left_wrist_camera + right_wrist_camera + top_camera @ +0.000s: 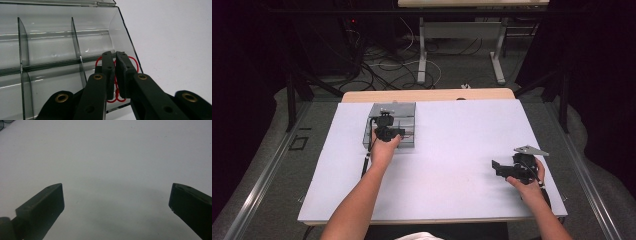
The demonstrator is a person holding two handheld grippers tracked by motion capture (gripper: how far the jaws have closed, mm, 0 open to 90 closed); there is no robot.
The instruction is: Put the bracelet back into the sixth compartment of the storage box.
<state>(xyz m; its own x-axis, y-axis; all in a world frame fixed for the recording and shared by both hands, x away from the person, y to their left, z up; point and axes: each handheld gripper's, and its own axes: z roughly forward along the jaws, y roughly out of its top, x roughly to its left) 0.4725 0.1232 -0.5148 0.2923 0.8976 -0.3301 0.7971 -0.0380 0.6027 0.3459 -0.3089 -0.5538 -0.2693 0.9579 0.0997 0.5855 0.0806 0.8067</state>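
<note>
**Red loop pinched over the divided box**

Left claw (115, 75) clenched on a thin red loop (115, 82), likely a rubber band or a bit of cord, hard to tell which. Loop held at the near right corner of the clear plastic box (50, 50), over or just inside its front right compartment; bulges of red showing either side of the jaws and a curl hanging below them. Box sitting on the far left part of the white worktop (452, 150), lid up.

Right claw (116, 202) released, jaws wide apart, hovering over bare worktop well away from the box.

Risks from here, as a judgement: loop so thin that a slight loosening could drop it outside the box wall rather than into a compartment. Springy material might cling to one jaw on release, or snag on the divider. Pressing down on the light box could tip or slide it, with no second claw steadying it.
</note>
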